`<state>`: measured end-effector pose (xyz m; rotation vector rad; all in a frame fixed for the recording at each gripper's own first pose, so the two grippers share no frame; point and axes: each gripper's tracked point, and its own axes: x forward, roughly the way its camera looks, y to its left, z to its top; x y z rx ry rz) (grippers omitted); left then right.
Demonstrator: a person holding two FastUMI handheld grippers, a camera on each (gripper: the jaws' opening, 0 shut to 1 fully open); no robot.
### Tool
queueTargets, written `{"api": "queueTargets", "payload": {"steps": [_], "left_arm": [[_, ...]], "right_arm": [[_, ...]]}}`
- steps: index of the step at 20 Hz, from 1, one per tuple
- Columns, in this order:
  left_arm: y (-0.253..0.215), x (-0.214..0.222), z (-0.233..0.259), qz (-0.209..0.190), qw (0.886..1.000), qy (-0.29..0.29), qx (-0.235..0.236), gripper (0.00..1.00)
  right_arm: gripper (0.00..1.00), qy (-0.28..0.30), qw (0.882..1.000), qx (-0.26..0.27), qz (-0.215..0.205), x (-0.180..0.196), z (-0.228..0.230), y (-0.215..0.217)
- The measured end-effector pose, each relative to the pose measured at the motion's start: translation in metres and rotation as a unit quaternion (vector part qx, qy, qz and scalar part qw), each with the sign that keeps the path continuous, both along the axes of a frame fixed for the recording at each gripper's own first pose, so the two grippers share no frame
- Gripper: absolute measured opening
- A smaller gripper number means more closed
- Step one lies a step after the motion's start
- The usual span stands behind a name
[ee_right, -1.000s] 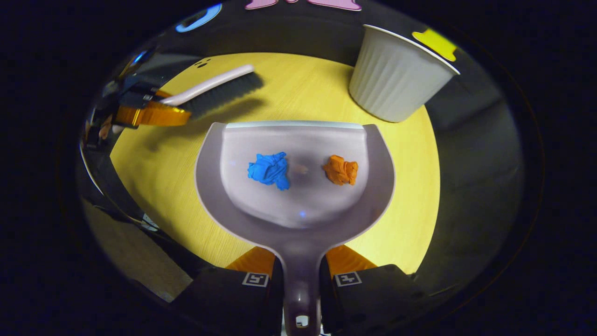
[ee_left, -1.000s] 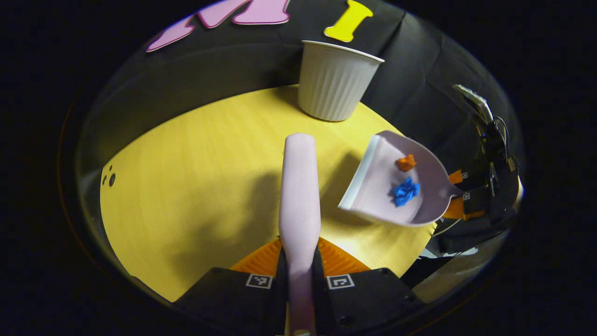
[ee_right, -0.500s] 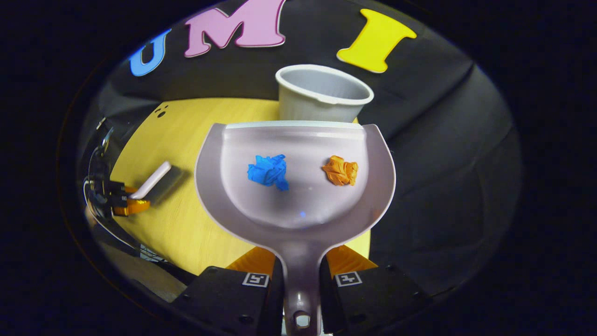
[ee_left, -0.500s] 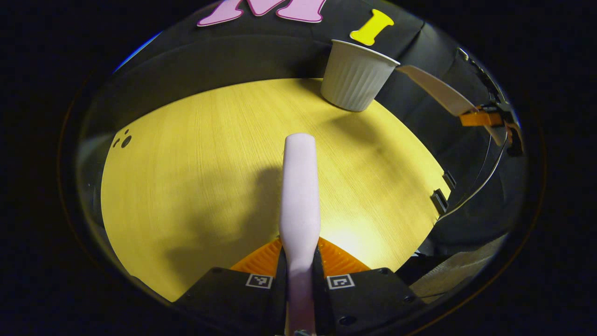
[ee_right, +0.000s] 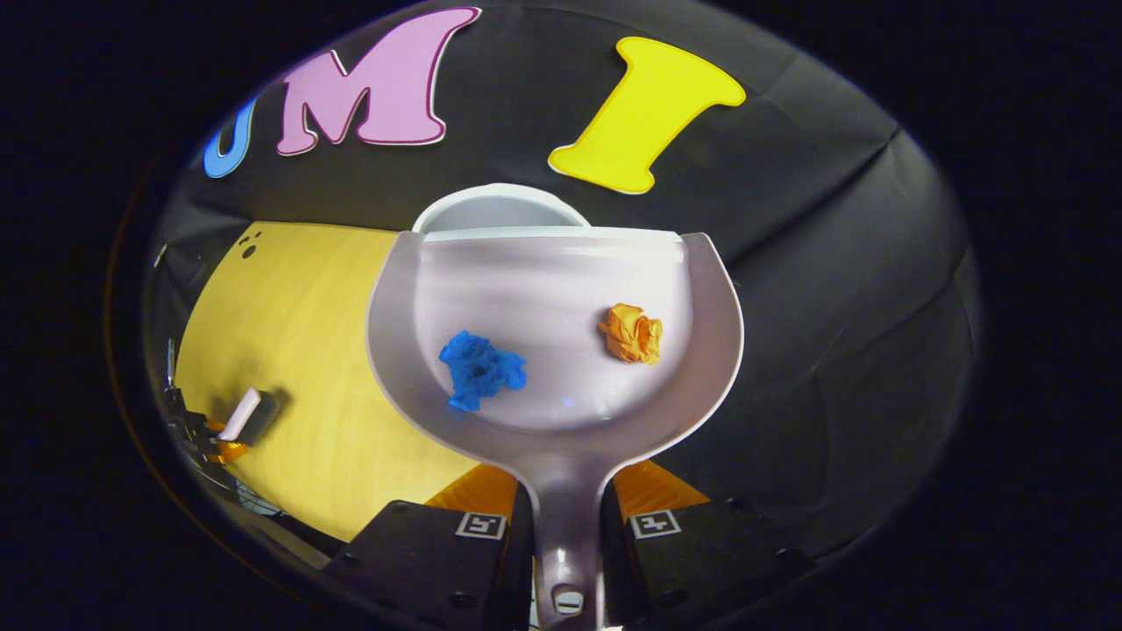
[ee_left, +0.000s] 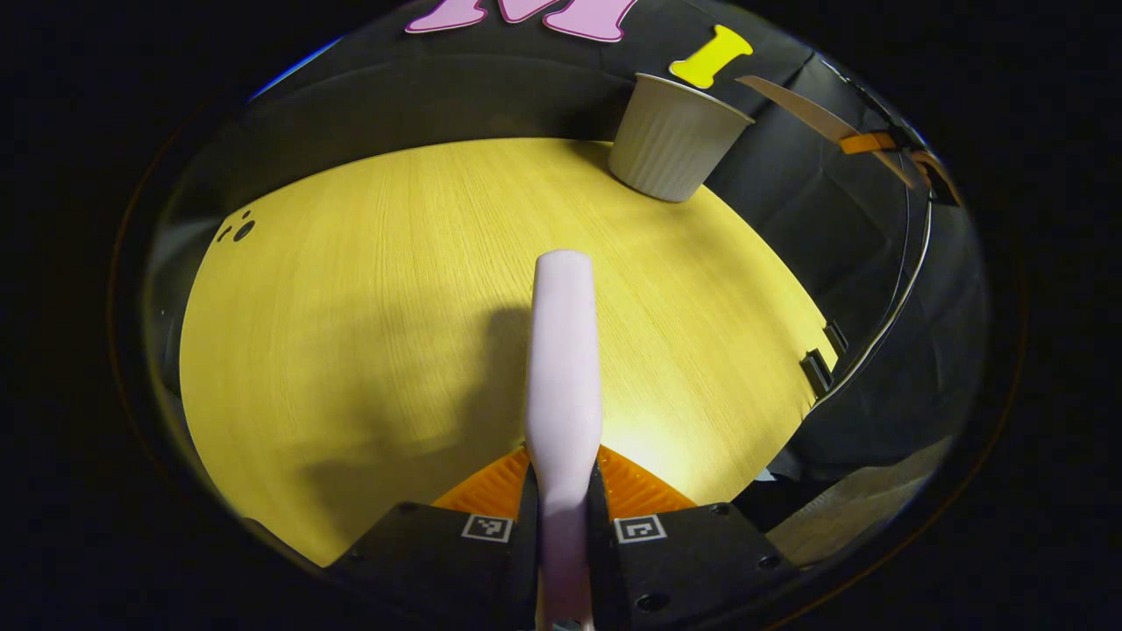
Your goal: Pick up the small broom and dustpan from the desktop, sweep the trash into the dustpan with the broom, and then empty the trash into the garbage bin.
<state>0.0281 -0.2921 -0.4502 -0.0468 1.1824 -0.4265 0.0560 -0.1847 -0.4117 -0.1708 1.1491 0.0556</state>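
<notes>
Yellow wood-grain desktop (ee_left: 368, 289) bounded by black booth cloth forms the working surface, and we record it from nearest to farthest. In the left gripper view, the left gripper (ee_left: 563, 491) is pinching the pale handle of the small broom (ee_left: 564, 350), with both fingers pressed against the handle's sides; the broom runs straight forward above the desktop and casts a shadow on the wood to its left. We cannot see its bristles from this angle. Farther off, the white ribbed garbage bin (ee_left: 675, 140) stands upright near the far edge of the desktop, and beyond it, high at the right, we note the dustpan (ee_left: 793, 101) seen edge-on in the air. In the right gripper view, the right gripper (ee_right: 565, 526) is clamped on the dustpan's handle, one finger on each side. The dustpan's tray (ee_right: 552, 289) is held above the table, with the blue paper wad (ee_right: 478, 368) lying at its left and the orange paper wad (ee_right: 631, 333) at its right, well apart. Just past the tray's front lip we see the bin's rim (ee_right: 495, 206). At the far left the broom shows small over the desktop.
</notes>
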Motion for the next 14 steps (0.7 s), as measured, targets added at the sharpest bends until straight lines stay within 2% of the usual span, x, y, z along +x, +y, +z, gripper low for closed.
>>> {"api": "queueTargets", "payload": {"steps": [5,9,10,11,12,14], "left_arm": [[0.001,0.001,0.001,0.021,1.000,0.005,-0.002,0.28],[0.001,-0.001,-0.002,0.038,0.999,0.011,-0.002,0.28],[0.001,-0.001,-0.001,0.043,0.999,0.013,-0.004,0.28],[0.001,0.000,0.000,0.048,0.999,0.014,-0.005,0.28],[0.002,0.000,0.000,0.053,0.999,0.015,-0.005,0.29],[0.001,0.001,0.000,0.060,0.998,0.014,-0.005,0.28]], "right_arm": [[0.36,0.003,0.996,-0.082,0.033,0.048,-0.004,-0.014],[0.35,0.024,0.984,-0.152,0.086,0.070,-0.005,-0.024],[0.31,0.032,0.981,-0.164,0.097,0.075,-0.003,-0.025],[0.36,0.042,0.978,-0.172,0.109,0.079,-0.003,-0.025],[0.31,0.052,0.975,-0.178,0.120,0.081,-0.003,-0.025],[0.41,0.074,0.969,-0.188,0.146,0.085,0.004,-0.024]]}}
